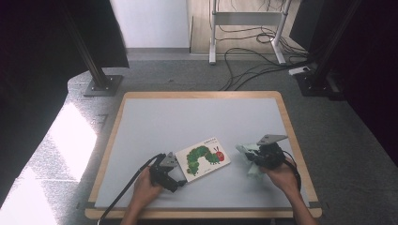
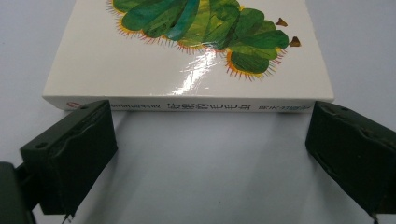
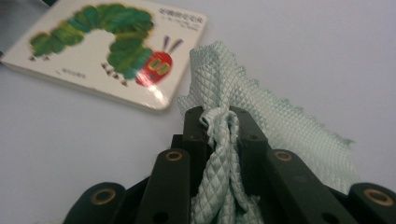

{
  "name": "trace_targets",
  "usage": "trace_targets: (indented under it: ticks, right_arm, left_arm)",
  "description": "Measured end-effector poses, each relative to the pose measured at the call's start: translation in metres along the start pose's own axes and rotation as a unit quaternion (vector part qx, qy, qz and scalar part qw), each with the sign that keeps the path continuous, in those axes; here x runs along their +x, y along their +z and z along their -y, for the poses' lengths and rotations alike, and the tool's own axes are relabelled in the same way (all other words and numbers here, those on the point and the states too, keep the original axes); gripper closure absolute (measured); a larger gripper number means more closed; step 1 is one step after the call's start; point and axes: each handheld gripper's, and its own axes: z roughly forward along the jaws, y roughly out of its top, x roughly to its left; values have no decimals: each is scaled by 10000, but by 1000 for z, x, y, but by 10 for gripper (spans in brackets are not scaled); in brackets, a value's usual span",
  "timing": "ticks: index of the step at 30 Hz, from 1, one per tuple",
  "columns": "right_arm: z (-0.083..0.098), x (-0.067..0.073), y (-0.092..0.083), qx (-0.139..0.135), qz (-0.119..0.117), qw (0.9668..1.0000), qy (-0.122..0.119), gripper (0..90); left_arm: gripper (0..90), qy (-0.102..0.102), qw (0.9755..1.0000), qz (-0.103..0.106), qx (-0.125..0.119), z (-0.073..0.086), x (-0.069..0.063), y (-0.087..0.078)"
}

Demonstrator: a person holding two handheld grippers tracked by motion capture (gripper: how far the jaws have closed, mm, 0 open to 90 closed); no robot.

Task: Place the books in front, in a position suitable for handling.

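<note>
A white board book (image 1: 205,158) with a green caterpillar on its cover lies flat on the grey mat, seen also as the book (image 2: 196,60) and the book (image 3: 107,51). My left gripper (image 1: 180,178) rests at the book's near-left edge, open, its two pads (image 2: 74,154) wide apart just short of the spine. A pale green waffle-weave cloth (image 1: 248,154) is pinched in my right gripper (image 1: 256,157), to the right of the book. In the right gripper view the cloth (image 3: 224,135) is bunched between the shut jaws and hangs past them.
The grey mat (image 1: 187,117) covers a wooden table (image 1: 286,117); its far half is bare. Beyond the table, cables (image 1: 253,65) lie on the floor, with a white stand (image 1: 244,28) and black frame posts (image 1: 101,75).
</note>
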Motion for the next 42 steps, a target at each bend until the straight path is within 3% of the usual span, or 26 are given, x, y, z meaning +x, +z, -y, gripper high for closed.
trace_targets:
  ticks: [1, 5, 6, 8, 11, 17, 26, 38, 42]
  right_arm:
    - [-9, 4, 7, -59, -145, 9999, -37, 770]
    - [-17, 9, 14, -114, -278, 9995, -64, 769]
    - [-25, 15, 24, -122, -427, 9989, -132, 769]
    - [-29, 21, 32, -101, -492, 9985, -201, 769]
    - [-30, 28, 48, 39, -501, 9982, -326, 770]
    - [-17, 29, 71, 314, -366, 9980, -419, 774]
    - [-13, 37, 70, 413, -420, 9964, -607, 779]
    - [-25, 68, 83, 394, -857, 9918, -863, 778]
    - [-28, 79, 88, 341, -1114, 9894, -871, 779]
  left_arm:
    - [15, 3, 10000, -2, 3, 0, 0, 0]
    - [15, 1, 10000, -6, 3, 0, 0, 0]
    - [15, -3, 10000, -9, 1, 0, 0, 0]
    - [16, -2, 10000, -14, 1, 0, 0, 0]
    - [16, -5, 10000, -15, -6, 0, 0, 0]
    - [16, -11, 10000, -15, -6, 0, 0, 0]
    - [22, -66, 10000, -28, -24, 1, 0, -1]
    - [66, -137, 9999, -51, -88, 13, 2, -13]
    - [79, -137, 9998, -51, -103, 17, 3, -17]
